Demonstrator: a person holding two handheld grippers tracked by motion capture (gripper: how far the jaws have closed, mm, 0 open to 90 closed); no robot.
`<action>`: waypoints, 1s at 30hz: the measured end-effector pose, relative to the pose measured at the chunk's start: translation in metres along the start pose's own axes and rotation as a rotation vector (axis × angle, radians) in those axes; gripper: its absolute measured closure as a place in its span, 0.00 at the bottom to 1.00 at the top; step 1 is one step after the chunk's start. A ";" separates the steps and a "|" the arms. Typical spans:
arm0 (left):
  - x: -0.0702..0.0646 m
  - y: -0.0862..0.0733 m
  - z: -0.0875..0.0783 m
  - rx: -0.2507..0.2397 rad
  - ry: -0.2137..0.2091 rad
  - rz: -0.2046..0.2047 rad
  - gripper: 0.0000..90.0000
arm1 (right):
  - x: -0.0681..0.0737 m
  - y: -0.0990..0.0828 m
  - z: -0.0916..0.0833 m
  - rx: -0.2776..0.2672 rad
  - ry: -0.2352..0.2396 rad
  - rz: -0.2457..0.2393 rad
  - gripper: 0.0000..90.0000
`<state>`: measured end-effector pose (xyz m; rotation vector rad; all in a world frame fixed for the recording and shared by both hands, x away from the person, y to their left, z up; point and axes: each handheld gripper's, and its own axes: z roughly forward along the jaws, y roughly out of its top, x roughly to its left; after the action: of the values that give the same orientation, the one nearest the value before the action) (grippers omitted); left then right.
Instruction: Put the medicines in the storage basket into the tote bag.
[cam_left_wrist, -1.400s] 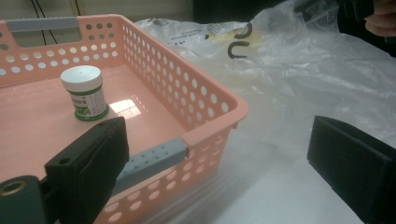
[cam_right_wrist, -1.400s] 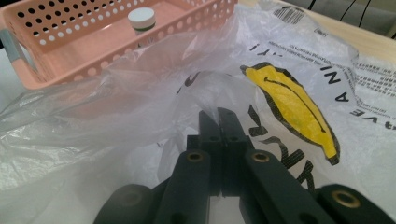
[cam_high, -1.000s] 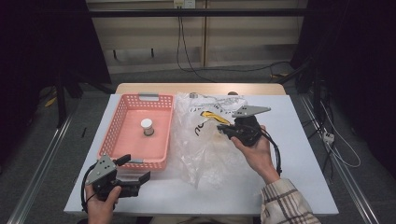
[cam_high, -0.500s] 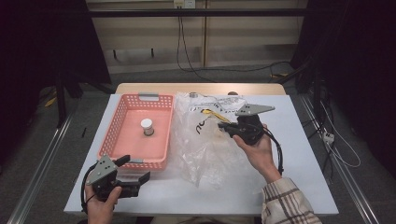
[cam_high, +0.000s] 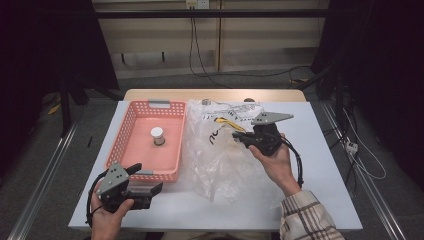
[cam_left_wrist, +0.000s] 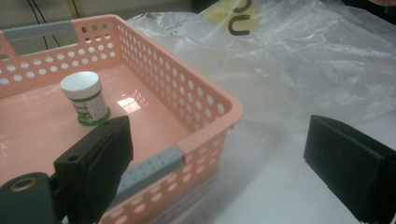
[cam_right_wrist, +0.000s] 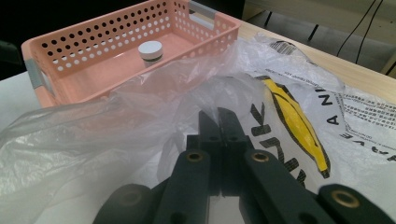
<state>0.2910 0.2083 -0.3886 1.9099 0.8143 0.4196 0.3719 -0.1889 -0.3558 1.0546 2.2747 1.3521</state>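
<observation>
Clear crinkled plastic bag (cam_high: 225, 150) lies on the white bench (cam_high: 330, 165) beside the pink perforated basket (cam_high: 131, 150); the right gripper (cam_high: 239, 137) pinches its film, likely to lift it. Left gripper view: jaws wide apart, empty, small white-capped jar (cam_left_wrist: 85, 97) inside the basket. Right gripper view: jaws closed on film.

White-lidded jar (cam_high: 157, 135) upright in pink basket (cam_high: 129, 126) on white table (cam_high: 320, 150).
</observation>
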 end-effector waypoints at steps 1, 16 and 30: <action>0.001 0.004 0.001 0.009 -0.005 -0.002 0.09 | 0.001 0.000 0.000 -0.003 0.010 -0.002 1.00; 0.034 0.032 0.025 0.083 -0.017 0.020 0.15 | -0.001 0.001 0.004 0.003 0.023 0.007 1.00; 0.074 0.056 0.053 0.099 0.010 0.008 0.10 | -0.001 0.000 0.005 0.004 0.025 0.002 1.00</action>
<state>0.3957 0.2081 -0.3677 2.0044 0.8484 0.4005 0.3757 -0.1864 -0.3584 1.0467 2.2953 1.3696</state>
